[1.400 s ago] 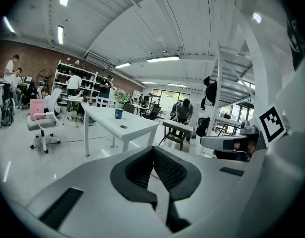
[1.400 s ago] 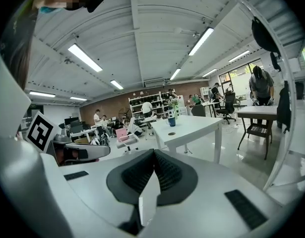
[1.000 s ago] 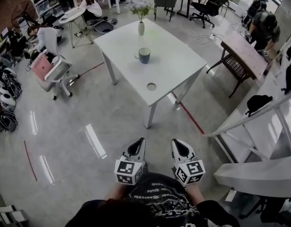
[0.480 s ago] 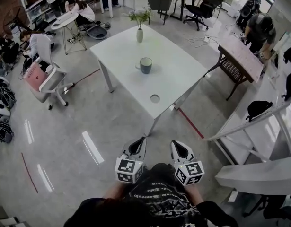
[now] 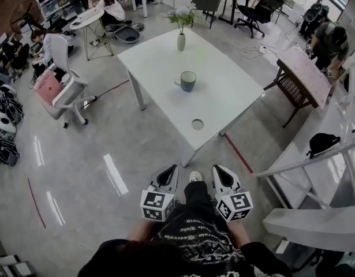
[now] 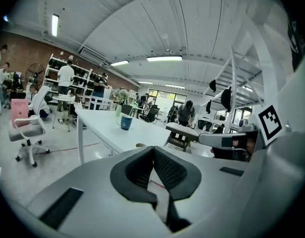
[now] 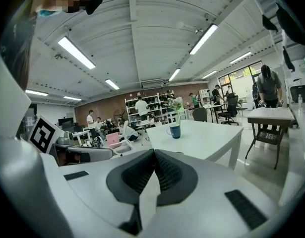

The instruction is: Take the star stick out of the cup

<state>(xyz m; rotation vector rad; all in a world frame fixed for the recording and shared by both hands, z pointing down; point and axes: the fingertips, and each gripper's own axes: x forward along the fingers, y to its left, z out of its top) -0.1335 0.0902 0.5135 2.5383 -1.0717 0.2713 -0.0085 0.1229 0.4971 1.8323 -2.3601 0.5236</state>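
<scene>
A blue cup [image 5: 188, 81] stands near the middle of a white table [image 5: 223, 97], well ahead of me; no star stick shows in it from here. The same cup [image 6: 126, 122] appears small in the left gripper view, and the cup [image 7: 175, 130] sits far off in the right gripper view. My left gripper [image 5: 167, 175] and right gripper [image 5: 220, 174] are held side by side close to my body, above the floor, short of the table's near corner. Both are shut with nothing between their pads. In their own views the left gripper [image 6: 153, 150] and right gripper [image 7: 154, 152] have their tips touching.
A vase of flowers [image 5: 181, 38] stands at the table's far end and a small round disc [image 5: 197, 123] lies near its front edge. An office chair [image 5: 64, 86] is to the left, a wooden side table [image 5: 307, 74] and a white railing [image 5: 316, 154] to the right. People sit and stand at the back.
The table and cup have shifted nearer and rightward in the head view as I step toward them; a shoe now shows between the grippers. Both grippers stay shut.
</scene>
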